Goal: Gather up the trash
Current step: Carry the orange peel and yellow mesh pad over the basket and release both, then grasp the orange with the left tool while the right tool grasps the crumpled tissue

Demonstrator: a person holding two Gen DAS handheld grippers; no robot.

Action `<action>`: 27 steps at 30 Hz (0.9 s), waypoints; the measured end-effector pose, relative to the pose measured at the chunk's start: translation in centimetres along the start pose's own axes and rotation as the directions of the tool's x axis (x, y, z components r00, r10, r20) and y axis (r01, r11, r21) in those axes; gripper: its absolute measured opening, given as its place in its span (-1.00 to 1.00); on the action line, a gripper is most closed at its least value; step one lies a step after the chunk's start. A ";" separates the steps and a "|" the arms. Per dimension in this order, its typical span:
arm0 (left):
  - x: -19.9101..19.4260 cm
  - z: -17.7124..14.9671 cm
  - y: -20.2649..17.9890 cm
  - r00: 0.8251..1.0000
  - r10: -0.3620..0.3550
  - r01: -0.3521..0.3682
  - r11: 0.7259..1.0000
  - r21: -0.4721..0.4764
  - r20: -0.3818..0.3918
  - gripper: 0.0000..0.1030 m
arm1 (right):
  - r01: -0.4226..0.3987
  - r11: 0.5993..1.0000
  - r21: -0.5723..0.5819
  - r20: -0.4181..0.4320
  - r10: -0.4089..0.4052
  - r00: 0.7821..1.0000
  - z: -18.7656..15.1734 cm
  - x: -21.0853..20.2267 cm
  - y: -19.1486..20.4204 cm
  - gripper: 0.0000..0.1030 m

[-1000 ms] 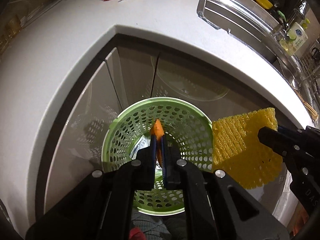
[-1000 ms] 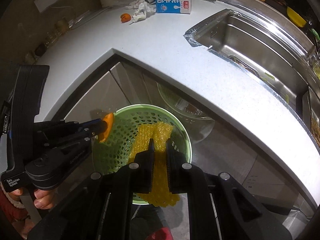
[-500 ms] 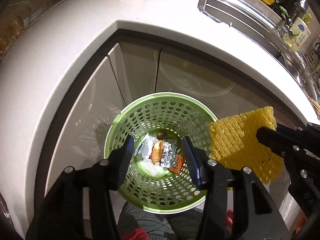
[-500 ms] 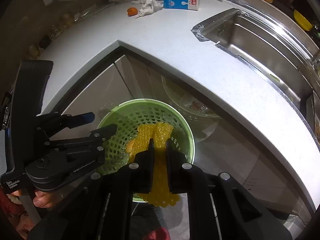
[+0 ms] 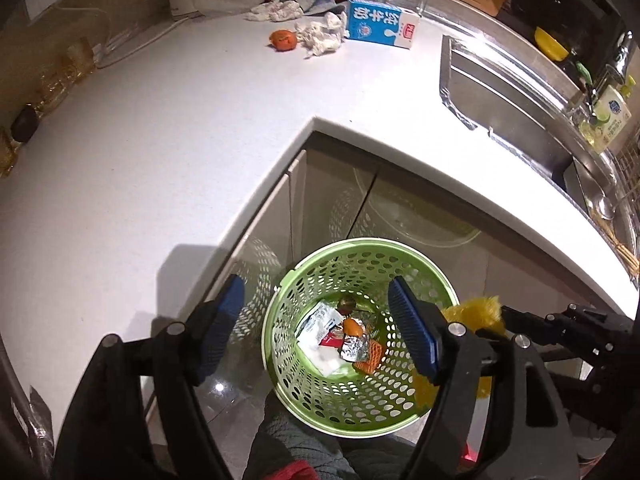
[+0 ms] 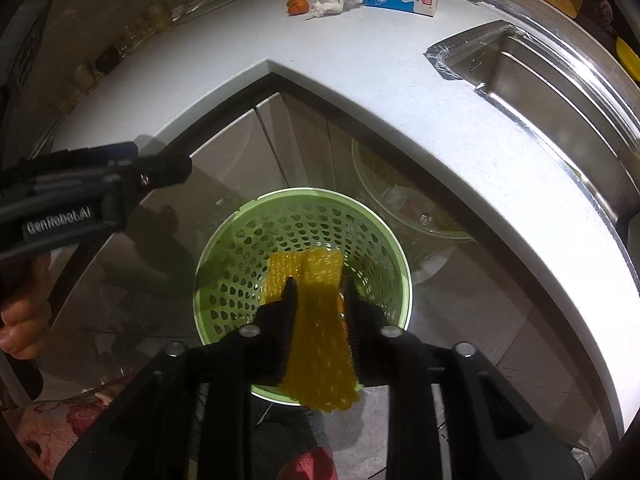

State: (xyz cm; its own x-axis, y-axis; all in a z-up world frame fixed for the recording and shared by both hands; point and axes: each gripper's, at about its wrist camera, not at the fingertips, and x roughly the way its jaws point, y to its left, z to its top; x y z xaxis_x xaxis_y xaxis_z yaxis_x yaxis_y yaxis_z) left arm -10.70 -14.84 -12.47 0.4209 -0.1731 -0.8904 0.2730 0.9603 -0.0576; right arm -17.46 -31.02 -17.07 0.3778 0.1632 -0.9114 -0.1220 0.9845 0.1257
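Since the earlier frames: left claw point(image 5: 316, 328) has dropped its orange scrap and its jaws have just been opening, now wide with nothing between them; it has also lifted away from the green basket point(image 5: 416, 264). Right claw point(image 6: 320, 300) jaws have just been opening as well, from a tight pinch to a narrow gap, with the yellow foam net point(image 6: 316, 332) still between them; whether the pads still press on it cannot be told.

Contents, green basket: perforated wall, standing on the floor in front of the grey cabinet doors point(image 5: 336, 184) at the inner corner of the table point(image 5: 160, 140). Bottom holds an orange scrap point(image 5: 353, 326), foil wrapper point(image 5: 354, 348), white sachet point(image 5: 318, 320) and further small litter. In the right wrist view the foam net hangs over the basket opening, lower edge beyond the near rim.

Items on table, far side: orange peel point(image 5: 283, 39), crumpled tissue point(image 5: 320, 36) just beside it, blue milk carton point(image 5: 382, 26) lying on its side next to the tissue.

Other: steel sink point(image 6: 552, 92) set into the table at right. Person's hand point(image 6: 24, 312) grips the left claw's handle.
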 end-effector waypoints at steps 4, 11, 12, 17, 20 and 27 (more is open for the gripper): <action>-0.3 0.6 1.2 1.000 0.025 -0.025 0.999 -0.034 0.011 0.44 | 0.033 0.999 -0.033 0.002 -0.033 0.999 0.0 0.3 0.8 0.22; 0.3 1.2 2.5 0.999 0.039 -0.039 0.997 -0.067 -0.004 0.44 | 0.042 0.999 -0.034 0.025 -0.041 0.999 1.0 -0.2 0.7 0.35; 0.2 1.3 2.5 0.999 0.040 -0.040 0.997 -0.067 -0.002 0.45 | 0.043 0.999 -0.031 0.029 -0.043 0.999 1.3 -0.2 0.6 0.36; 0.1 2.3 2.4 0.999 0.031 -0.030 0.997 -0.065 0.011 0.53 | 0.041 0.999 -0.013 0.062 -0.040 0.997 2.5 -1.1 0.1 0.59; 0.3 3.5 2.7 1.000 0.020 -0.019 0.998 -0.062 0.020 0.54 | 0.046 0.999 0.005 0.097 -0.047 0.994 3.5 -2.0 -0.3 0.69; 1.9 8.4 3.4 0.996 0.024 -0.024 1.000 0.000 0.091 0.55 | 0.054 0.995 0.080 0.155 -0.066 0.986 6.7 -3.2 -2.4 0.76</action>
State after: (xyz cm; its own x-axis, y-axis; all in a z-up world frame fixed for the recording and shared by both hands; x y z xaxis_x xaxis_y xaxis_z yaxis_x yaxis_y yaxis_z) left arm -1.72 -13.68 -10.53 0.5046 -0.1694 -0.8466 0.2625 0.9642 -0.0364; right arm -12.23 -33.45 -11.86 0.5228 0.1055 -0.8459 -0.0273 0.9939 0.1071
